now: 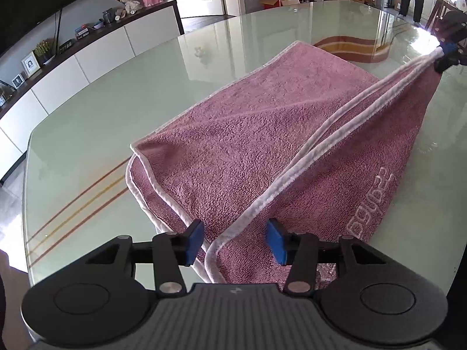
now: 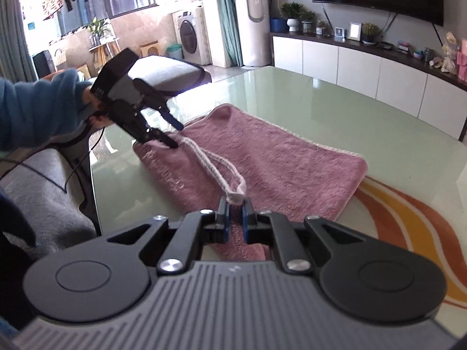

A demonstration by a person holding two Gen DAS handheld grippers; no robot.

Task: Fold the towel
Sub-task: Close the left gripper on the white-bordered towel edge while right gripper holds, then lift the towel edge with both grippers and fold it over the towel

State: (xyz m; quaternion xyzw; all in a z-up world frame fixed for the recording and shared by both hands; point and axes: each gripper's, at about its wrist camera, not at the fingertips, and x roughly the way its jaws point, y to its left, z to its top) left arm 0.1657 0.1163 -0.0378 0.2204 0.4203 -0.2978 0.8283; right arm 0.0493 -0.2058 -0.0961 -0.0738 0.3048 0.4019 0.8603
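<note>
Spanning most of both views, the pale green glass-topped table (image 1: 87,122) carries the pink terry towel with white piping (image 1: 262,145), which lies already doubled on the glass near the table's corner, its layered edges stacked at the end nearest your left tool. One piped edge rises off the pile as a taut ridge between your two tools.

Your right gripper (image 2: 235,215) has its blue pads pressed together on a white-trimmed corner of the towel; in the left view the same tool (image 1: 446,49) appears at the far end of the raised edge, holding it clear of the table. Your left gripper (image 1: 235,240) stands spread, its blue pads (image 1: 194,240) either side of the near piped corner but not closed on it; in the right view its dark fingers (image 2: 167,140) sit at the towel's far corner, touching or just above the cloth.

Judged from this, only one end of the edge is secured. If you lift or carry now, the free corner may sag and drag the lower layers askew. If the left pads close too shallowly, they may catch only the piping and slip. Pulling harder with the right tool may slide the whole pile across the slick glass.
</note>
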